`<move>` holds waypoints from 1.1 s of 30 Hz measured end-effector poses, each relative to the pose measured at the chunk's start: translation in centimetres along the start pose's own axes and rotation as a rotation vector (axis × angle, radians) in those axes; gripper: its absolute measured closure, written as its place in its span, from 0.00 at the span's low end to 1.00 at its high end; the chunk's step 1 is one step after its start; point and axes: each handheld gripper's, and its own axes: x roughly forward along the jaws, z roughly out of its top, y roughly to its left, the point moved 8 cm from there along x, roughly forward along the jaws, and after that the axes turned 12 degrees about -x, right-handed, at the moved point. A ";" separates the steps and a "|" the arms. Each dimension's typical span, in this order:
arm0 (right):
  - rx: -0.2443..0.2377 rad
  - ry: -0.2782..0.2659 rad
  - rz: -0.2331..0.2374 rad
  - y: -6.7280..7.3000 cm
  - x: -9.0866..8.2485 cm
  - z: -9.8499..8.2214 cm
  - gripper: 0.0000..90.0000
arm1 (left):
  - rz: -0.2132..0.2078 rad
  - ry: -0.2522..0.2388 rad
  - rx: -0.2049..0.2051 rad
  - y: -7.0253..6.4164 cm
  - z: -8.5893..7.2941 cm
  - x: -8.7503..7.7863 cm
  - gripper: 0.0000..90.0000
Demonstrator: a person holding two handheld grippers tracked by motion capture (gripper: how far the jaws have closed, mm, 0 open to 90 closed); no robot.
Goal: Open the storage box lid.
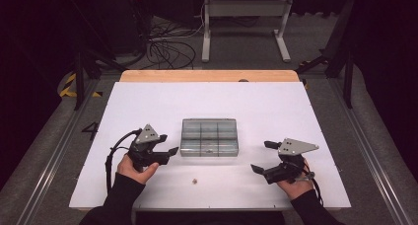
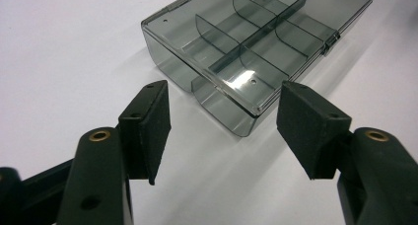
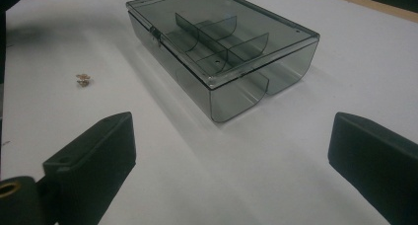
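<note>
A smoky clear plastic box (image 1: 209, 137) with several compartments lies flat in the middle of the white table, its lid down. My left gripper (image 1: 168, 143) is just left of the box and points at it, jaws open with nothing between them. In the left gripper view the box (image 2: 256, 42) sits a little beyond my open left gripper (image 2: 224, 111). My right gripper (image 1: 260, 156) rests to the right of the box, jaws wide open and empty. The right gripper view has the box (image 3: 222, 42) ahead of my right gripper (image 3: 231, 136), with its latch facing left.
A small brass-coloured piece (image 1: 195, 181) lies on the white table (image 1: 148, 101) in front of the box, also seen as the brass piece (image 3: 83, 80) in the right gripper view. A wooden strip (image 1: 207, 76) runs along the far edge. Cables and a stand lie on the floor beyond.
</note>
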 end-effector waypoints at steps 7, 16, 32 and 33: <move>0.010 -0.007 0.003 -0.1 -0.1 0.1 0.06 | -0.010 0.001 0.002 -0.4 -0.2 -0.2 0.40; 0.013 0.011 0.027 0.2 0.8 0.6 0.12 | -0.063 0.001 -0.008 -1.0 -0.6 -0.3 0.39; 0.008 0.074 0.032 0.0 3.0 1.2 0.31 | -0.026 0.044 0.053 -1.6 -1.3 0.6 0.51; 0.008 0.074 0.032 0.0 3.0 1.2 0.31 | -0.035 0.047 0.043 -1.7 -1.4 0.7 0.51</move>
